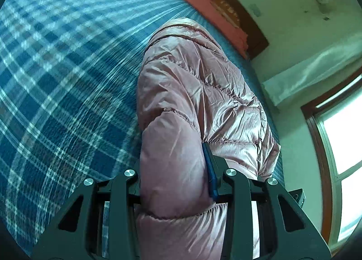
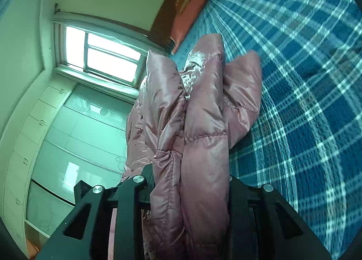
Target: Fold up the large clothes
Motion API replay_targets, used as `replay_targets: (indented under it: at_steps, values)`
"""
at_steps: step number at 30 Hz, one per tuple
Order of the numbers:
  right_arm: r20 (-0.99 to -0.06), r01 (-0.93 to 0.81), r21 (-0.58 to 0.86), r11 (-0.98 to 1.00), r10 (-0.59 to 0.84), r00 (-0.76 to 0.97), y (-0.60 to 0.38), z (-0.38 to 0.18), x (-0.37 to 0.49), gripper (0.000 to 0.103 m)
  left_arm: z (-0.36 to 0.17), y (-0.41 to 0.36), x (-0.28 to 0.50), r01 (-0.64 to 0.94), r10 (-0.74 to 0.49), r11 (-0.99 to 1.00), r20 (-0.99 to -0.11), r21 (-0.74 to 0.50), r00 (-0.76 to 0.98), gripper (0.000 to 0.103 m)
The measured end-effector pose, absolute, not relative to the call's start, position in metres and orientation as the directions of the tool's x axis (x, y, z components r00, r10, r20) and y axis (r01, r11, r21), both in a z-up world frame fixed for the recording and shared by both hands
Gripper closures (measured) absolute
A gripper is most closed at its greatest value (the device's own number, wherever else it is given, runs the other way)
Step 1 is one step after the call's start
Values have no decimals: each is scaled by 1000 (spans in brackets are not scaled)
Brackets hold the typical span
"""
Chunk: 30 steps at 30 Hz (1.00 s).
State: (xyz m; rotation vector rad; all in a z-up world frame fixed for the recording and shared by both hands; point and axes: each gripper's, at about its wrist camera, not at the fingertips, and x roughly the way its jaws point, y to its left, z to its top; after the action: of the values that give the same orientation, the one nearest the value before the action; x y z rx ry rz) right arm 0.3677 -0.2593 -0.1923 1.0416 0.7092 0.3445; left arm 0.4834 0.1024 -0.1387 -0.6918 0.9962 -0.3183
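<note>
- The left gripper (image 1: 175, 183) is pointed down toward the bed (image 1: 56, 83), and its jaws are pinched on a thick fold of the jacket (image 1: 192, 92); a blue pad (image 1: 211, 174) is seen pressed against the fabric at 3 o'clock of the fold.
- The right gripper (image 2: 189, 183) is angled less steeply, and its jaws are clamped on a bunched wad of the jacket (image 2: 203, 124).
- The jacket is a pink, shiny, quilted puffer with stitched seams and many creases. In the left view it is stretched away from the jaws toward 12 o'clock, over the bed. In the right view it is gathered in upright folds, with one lobe spread toward 1 o'clock.
- The bed is covered in blue plaid; a red pillow (image 1: 210, 17) is seen at its far end, at 12 o'clock of the jacket. A window (image 2: 101, 56) is seen at 10 o'clock in the right view.
- The plaid is smeared by blur in both views. The fingertips of both grippers are buried in fabric, and whether the jacket touches the bed cannot be told.
</note>
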Motion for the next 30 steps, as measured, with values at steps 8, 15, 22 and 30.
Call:
replay_targets:
  at_steps: [8,15,22,30]
  values:
    - [-387,88,878,471,589,710,-257,-206,370,73,-154,103,490,-57,-540,753,-665,-655,516,66]
    - [-450,109,842,528,576,682,-261,-201,359,49,-143,107,478,-48,-551,746,-655,-664,517,55]
    - [-453,102,840,533,586,672,-262,-190,319,35,-138,122,437,-42,-568,722,-627,-690,534,28]
    - [-463,78,822,564,583,667,-243,-192,275,32,-153,121,387,-20,-624,690,-608,-724,492,22]
